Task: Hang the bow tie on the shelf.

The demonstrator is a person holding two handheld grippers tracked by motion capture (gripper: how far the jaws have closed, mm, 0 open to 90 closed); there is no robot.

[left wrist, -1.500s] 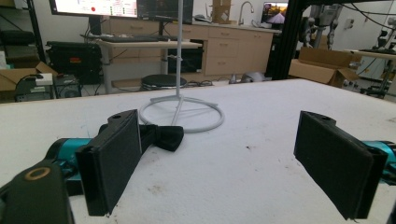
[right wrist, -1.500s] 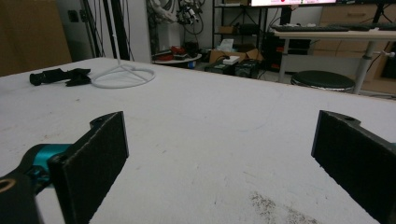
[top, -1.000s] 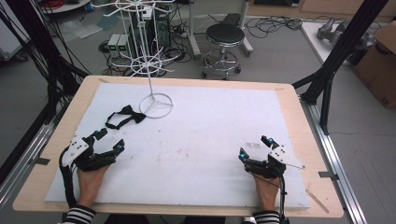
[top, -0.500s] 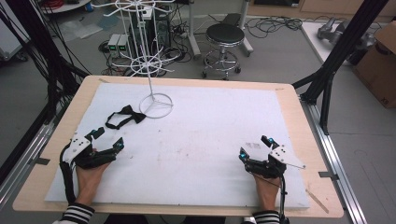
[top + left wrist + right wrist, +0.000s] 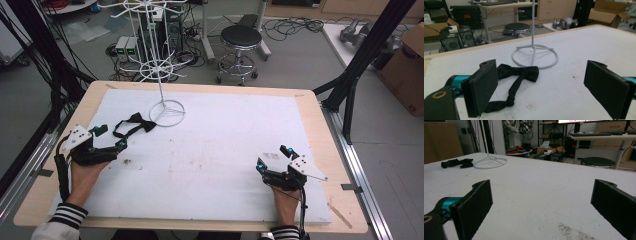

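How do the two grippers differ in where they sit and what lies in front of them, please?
The left gripper sits beside the black bow tie, which lies just ahead of its jaws; the right gripper faces bare white mat, far from the bow tie. Both have open jaws and hold nothing.

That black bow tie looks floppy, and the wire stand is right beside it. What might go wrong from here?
1. The left gripper, jaws open, may pinch just the thin strap of the bow tie, so it could dangle or slip out.
2. The bow lies against the white wire stand's ring base; a clumsy reach might knock or drag the stand.
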